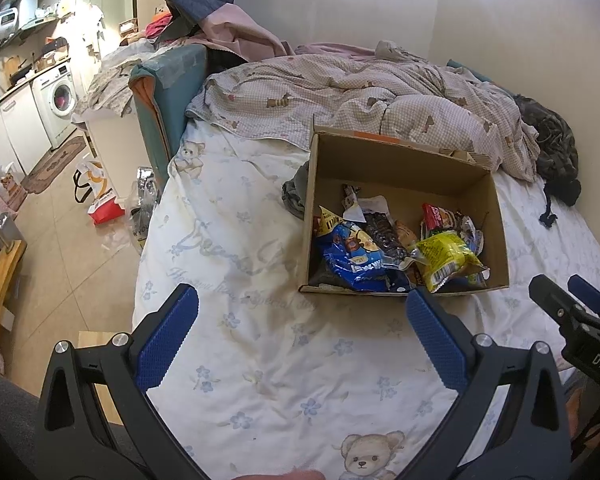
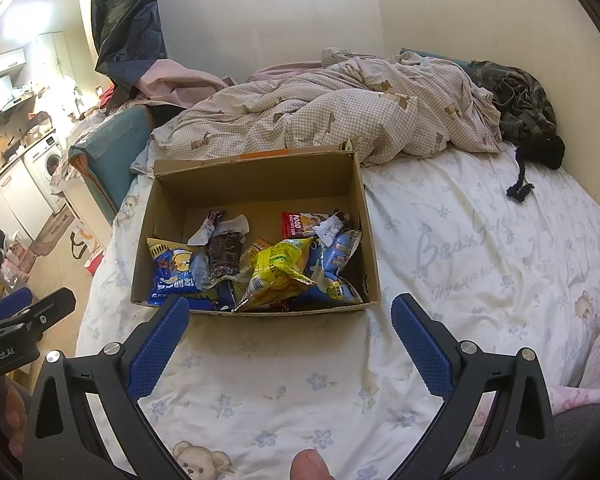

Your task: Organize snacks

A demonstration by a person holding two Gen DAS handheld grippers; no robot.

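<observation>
An open cardboard box stands on the bed and holds several snack packets: a blue bag, a yellow bag, a dark packet and a red packet. My left gripper is open and empty above the sheet, just in front of the box. My right gripper is open and empty at the box's near edge. The right gripper also shows in the left wrist view, and the left gripper in the right wrist view.
A white floral bedsheet covers the bed. A crumpled checked duvet lies behind the box. Dark clothing lies at the far right. The floor on the left holds bags and a washing machine.
</observation>
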